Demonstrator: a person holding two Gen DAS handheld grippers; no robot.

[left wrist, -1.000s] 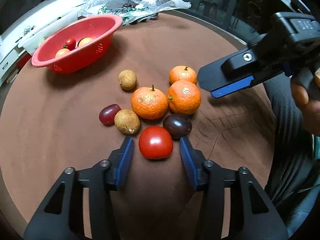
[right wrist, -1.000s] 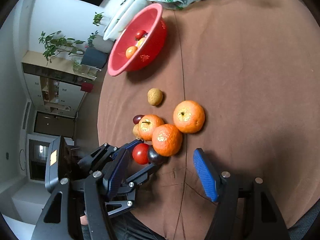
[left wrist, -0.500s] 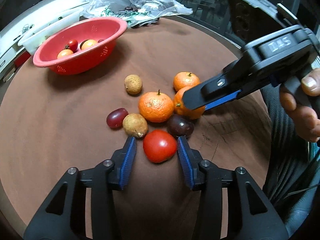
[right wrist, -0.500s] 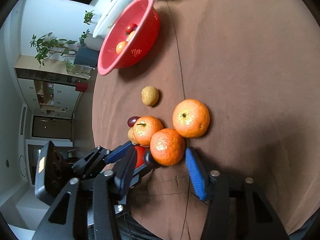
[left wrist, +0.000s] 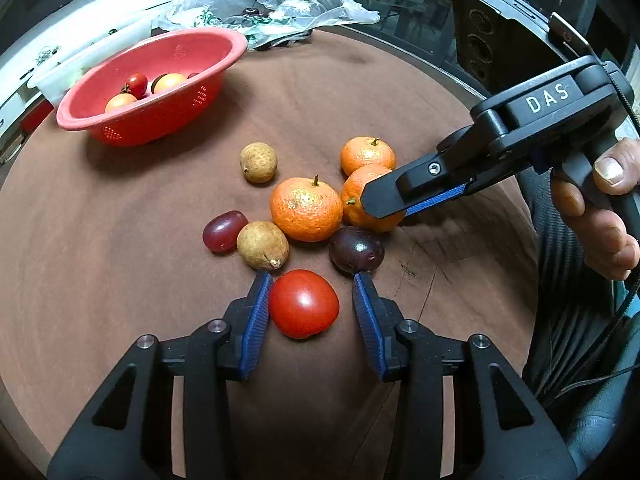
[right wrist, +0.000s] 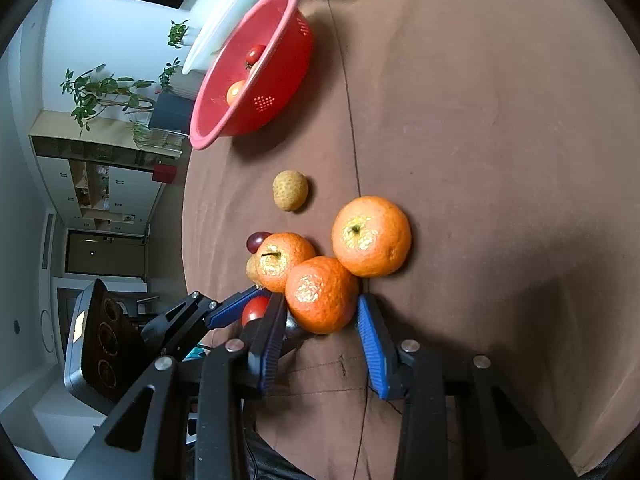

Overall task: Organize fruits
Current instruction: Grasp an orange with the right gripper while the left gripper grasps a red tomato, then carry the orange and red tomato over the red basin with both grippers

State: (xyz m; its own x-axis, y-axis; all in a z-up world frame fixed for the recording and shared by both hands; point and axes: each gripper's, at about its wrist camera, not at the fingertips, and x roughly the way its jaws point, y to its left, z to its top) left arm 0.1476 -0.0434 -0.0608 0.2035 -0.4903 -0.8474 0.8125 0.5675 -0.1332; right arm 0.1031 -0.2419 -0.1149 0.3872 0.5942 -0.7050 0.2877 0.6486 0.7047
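Observation:
Loose fruit lies clustered on the brown table. My left gripper (left wrist: 308, 304) is open with a red tomato (left wrist: 303, 303) between its blue pads, the left pad close against it. My right gripper (right wrist: 322, 314) is open around an orange mandarin (right wrist: 320, 294), also seen in the left wrist view (left wrist: 360, 204). Two more mandarins (left wrist: 306, 209) (left wrist: 367, 154), two tan longans (left wrist: 263, 245) (left wrist: 258, 162), a red grape (left wrist: 224, 231) and a dark plum (left wrist: 357, 249) lie close by. The red basket (left wrist: 160, 120) holds several small fruits.
A crumpled plastic bag (left wrist: 272, 4) with produce lies at the table's far edge behind the basket. A white tray (left wrist: 60, 76) sits left of the basket. The table's rim (left wrist: 440, 76) curves at the right.
My left gripper narrowed around the tomato. My right gripper came in from the right and now straddles the nearest mandarin.

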